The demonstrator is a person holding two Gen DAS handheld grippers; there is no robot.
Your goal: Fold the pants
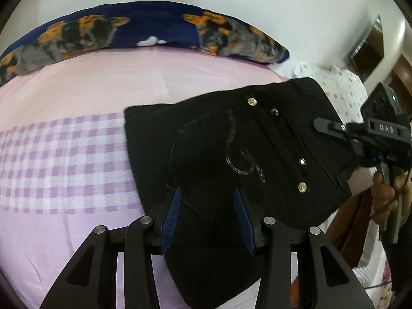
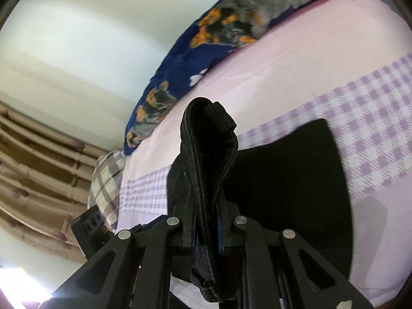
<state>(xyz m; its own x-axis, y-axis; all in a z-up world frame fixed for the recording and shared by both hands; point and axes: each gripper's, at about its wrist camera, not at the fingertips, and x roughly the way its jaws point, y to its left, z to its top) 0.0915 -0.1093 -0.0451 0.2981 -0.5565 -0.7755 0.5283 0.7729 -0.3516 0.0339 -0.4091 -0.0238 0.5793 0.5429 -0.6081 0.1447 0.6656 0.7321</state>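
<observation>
Black pants (image 1: pixel 231 154) with metal studs and a stitched pocket are held up over the pink bed (image 1: pixel 90 90), part folded. My left gripper (image 1: pixel 208 200) hovers over the pocket area. Its blue pads (image 1: pixel 171 216) stand apart, their inner faces bare, and the cloth lies behind them. My right gripper (image 1: pixel 332 127), held by a hand (image 1: pixel 386 193), grips the waistband at the right edge. In the right wrist view the right gripper (image 2: pixel 206 206) is shut on a doubled fold of waistband (image 2: pixel 208 139) that sticks up between its fingers. The rest of the pants (image 2: pixel 296 180) hangs below.
A dark blue blanket with orange and grey dog prints (image 1: pixel 103 33) lies along the far side of the bed. The sheet has a lilac checked band (image 1: pixel 64 154). A plaid pillow (image 2: pixel 108 180) and beige curtains (image 2: pixel 38 167) are at the left of the right wrist view.
</observation>
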